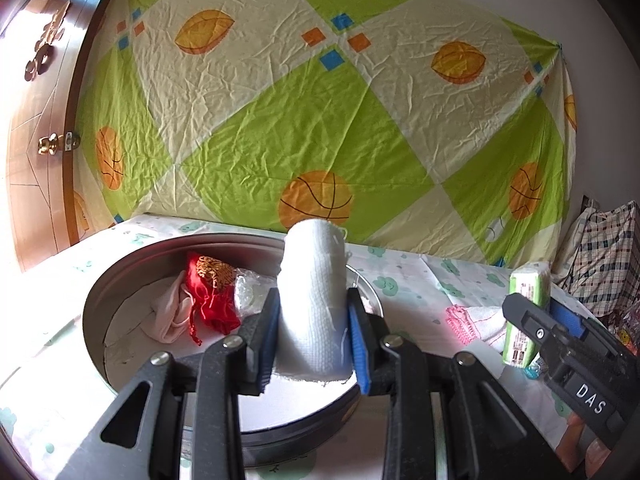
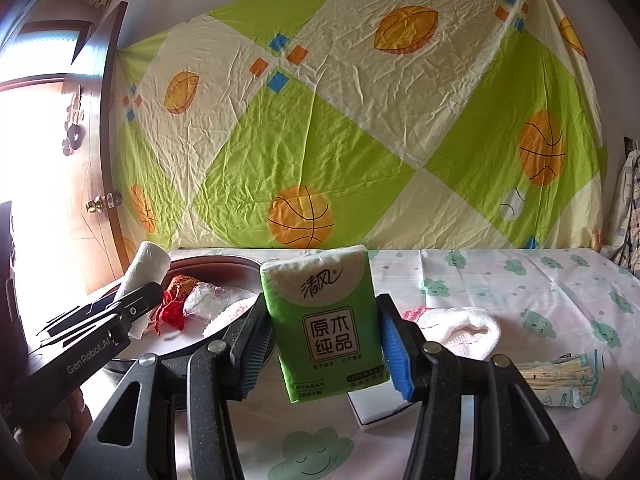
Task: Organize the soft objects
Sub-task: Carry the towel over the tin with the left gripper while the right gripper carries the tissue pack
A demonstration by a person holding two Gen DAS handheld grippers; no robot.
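Note:
My left gripper point(image 1: 314, 336) is shut on a rolled white cloth point(image 1: 314, 292), held upright over the round metal tin point(image 1: 96, 304). Inside the tin lie a red drawstring pouch point(image 1: 210, 300), a pale pink cloth point(image 1: 170, 312) and a clear plastic bag point(image 1: 246, 292). My right gripper point(image 2: 326, 344) is shut on a green tissue pack point(image 2: 326, 320), held above the table just right of the tin point(image 2: 224, 260). The same pack point(image 1: 526, 312) shows at the right of the left wrist view. The rolled cloth point(image 2: 146, 268) appears at the left of the right wrist view.
A white and pink knitted cloth point(image 2: 460, 328) lies on the cloud-print tablecloth point(image 2: 520, 280). A packet of wooden sticks point(image 2: 560, 376) sits to the right, and a white flat box point(image 2: 376, 408) lies under the tissue pack. A patterned sheet point(image 1: 320, 120) hangs behind; a wooden door point(image 1: 40, 120) stands left.

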